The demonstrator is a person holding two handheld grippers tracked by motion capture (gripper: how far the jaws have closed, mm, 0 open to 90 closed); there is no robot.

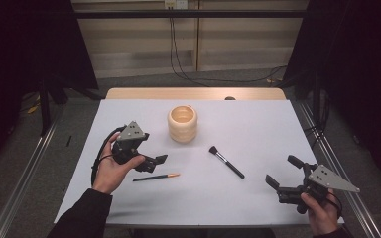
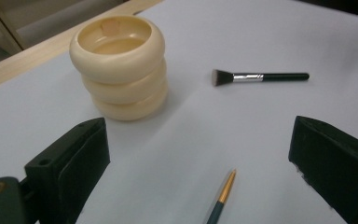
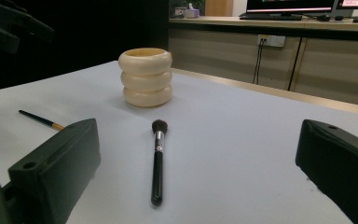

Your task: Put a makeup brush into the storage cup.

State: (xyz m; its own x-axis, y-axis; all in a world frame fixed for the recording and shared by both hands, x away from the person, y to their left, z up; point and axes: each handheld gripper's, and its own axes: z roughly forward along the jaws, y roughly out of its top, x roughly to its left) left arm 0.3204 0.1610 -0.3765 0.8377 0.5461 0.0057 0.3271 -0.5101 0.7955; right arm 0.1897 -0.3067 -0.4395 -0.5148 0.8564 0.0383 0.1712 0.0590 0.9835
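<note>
Black-handled makeup brush flat on table; thin orange-tipped pencil flat, well apart

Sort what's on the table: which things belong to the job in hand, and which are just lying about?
Likely in the job:
- pencil, lying just ahead of the open left gripper
- brush, lined up in front of the open right gripper
- cream ribbed cup, standing upright and empty, a likely holder

Just lying about:
- small dark object at the table's far edge, too small to identify
</note>
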